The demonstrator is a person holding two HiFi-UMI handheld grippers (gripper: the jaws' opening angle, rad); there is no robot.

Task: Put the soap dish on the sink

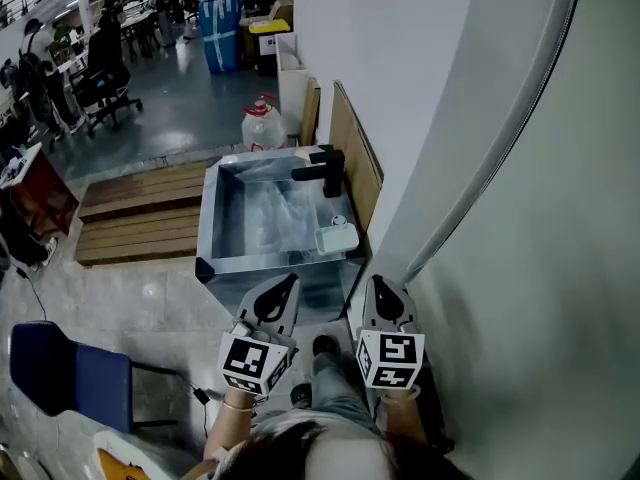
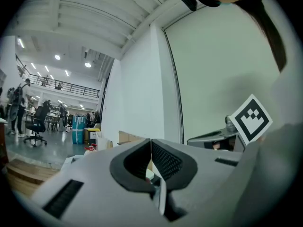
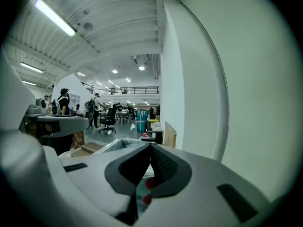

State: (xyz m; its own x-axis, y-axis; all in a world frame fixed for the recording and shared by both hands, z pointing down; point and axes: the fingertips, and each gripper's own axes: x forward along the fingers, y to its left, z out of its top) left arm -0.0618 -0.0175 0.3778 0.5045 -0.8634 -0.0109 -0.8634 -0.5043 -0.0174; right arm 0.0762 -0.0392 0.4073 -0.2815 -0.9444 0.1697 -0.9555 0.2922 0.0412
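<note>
White soap dish (image 1: 337,238) sits on the sink (image 1: 206,223) edge, just in front of the black tap (image 1: 325,168); my left gripper (image 1: 288,284) & right gripper (image 1: 380,286) are both pressed together, empty, well apart from it; task looks done, nothing left imo.

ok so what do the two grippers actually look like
Both match: the left gripper and right gripper are light grey tapered shells with black ribbed pads inside the jaws. Each carries a white cube printed with black square markers.
</note>
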